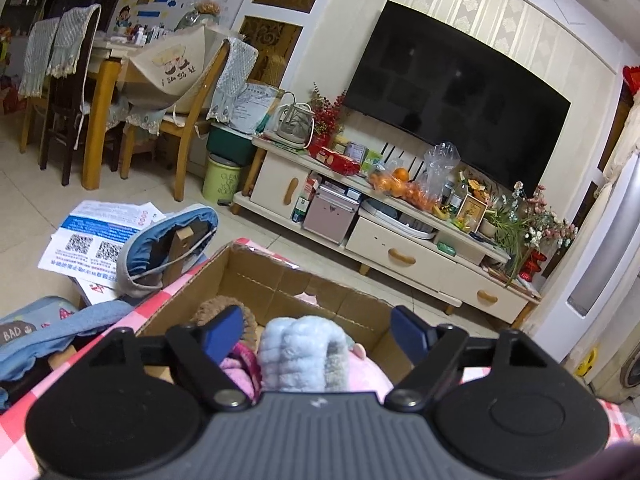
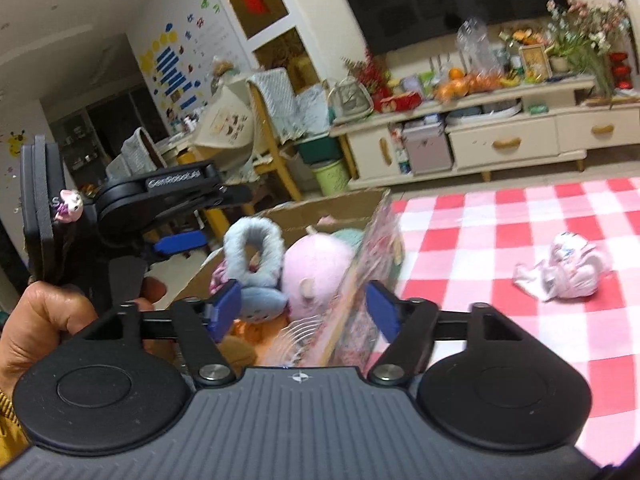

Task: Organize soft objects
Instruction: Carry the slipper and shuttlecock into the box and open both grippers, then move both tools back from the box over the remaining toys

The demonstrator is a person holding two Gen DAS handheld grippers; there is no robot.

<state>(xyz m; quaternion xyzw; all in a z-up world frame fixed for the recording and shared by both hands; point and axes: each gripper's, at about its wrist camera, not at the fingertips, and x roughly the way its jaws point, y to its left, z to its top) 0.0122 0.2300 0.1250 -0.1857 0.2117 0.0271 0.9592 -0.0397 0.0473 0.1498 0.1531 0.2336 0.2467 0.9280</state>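
Matt corrugated cardboard box (image 1: 280, 280), fuzzy plush earmuffs (image 1: 296, 356) — pale blue, smooth checked cloth (image 2: 500, 240), glossy television screen (image 1: 452, 92).

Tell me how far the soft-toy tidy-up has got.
Done: the cardboard box already holds a pink plush, blue fluffy earmuffs and more soft toys. In hand: nothing; the left gripper and right gripper are both open above the box. Left: one white crumpled soft item lies on the checked tablecloth, outside the box.
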